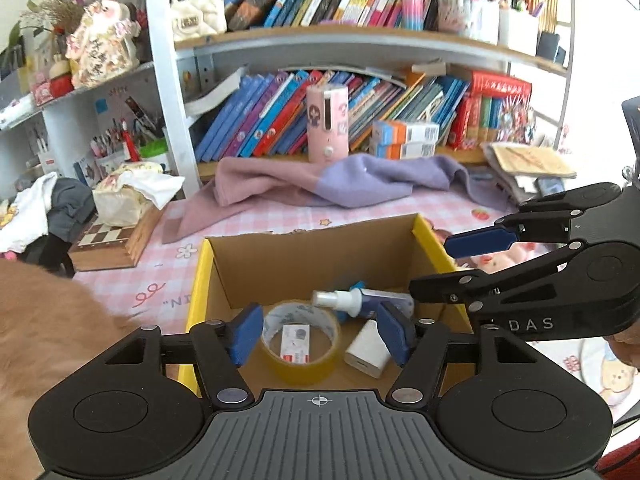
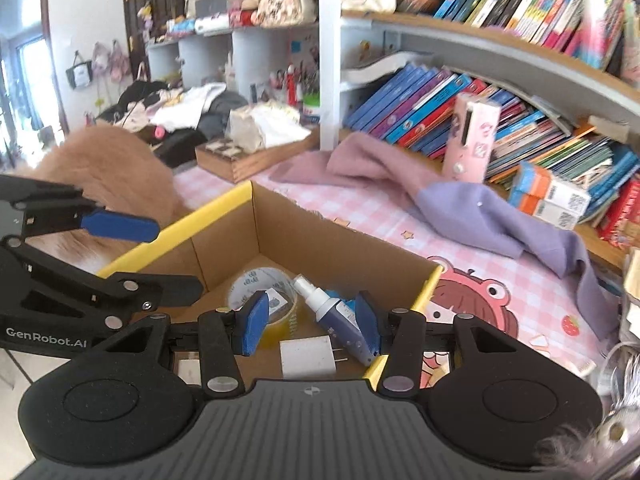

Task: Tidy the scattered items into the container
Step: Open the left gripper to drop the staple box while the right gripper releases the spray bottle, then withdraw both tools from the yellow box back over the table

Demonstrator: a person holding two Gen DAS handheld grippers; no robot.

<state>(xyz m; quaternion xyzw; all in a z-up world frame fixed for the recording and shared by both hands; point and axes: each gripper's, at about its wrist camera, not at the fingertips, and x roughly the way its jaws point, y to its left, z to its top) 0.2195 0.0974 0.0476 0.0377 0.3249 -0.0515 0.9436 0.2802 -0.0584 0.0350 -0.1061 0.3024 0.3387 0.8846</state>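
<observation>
Both grippers hang over the open cardboard box with yellow-edged walls, jaws spread, nothing pinched. Left gripper sits at lower centre of its frame w/ blue pads either side of the box contents; right gripper does likewise in its own view.

Box sits centre-frame on the pink checked tablecloth. Inside it: a roll of yellowish clear packing tape lying flat, a small white card seen thru its core, a white-and-blue spray bottle on its side, and a white plug-in charger block.

Key relation: all four lie directly ahead of and below the spread pads, already in the container. In the right wrist view the bottle's long axis runs from centre frame toward lower right, nozzle pointing up-left; the right gripper's right-hand pad looks nearest it, tho I can't tell if they touch. Tape lies closer to the left gripper.

Judgement: no small loose item clearly remains on the cloth, so the tidy looks near done.

Further out: a pink-and-lilac cloth lies bunched beyond the box, a pink cylindrical tube w/ cartoon print stands against the shelved books, and orange fur fills the left edge.
</observation>
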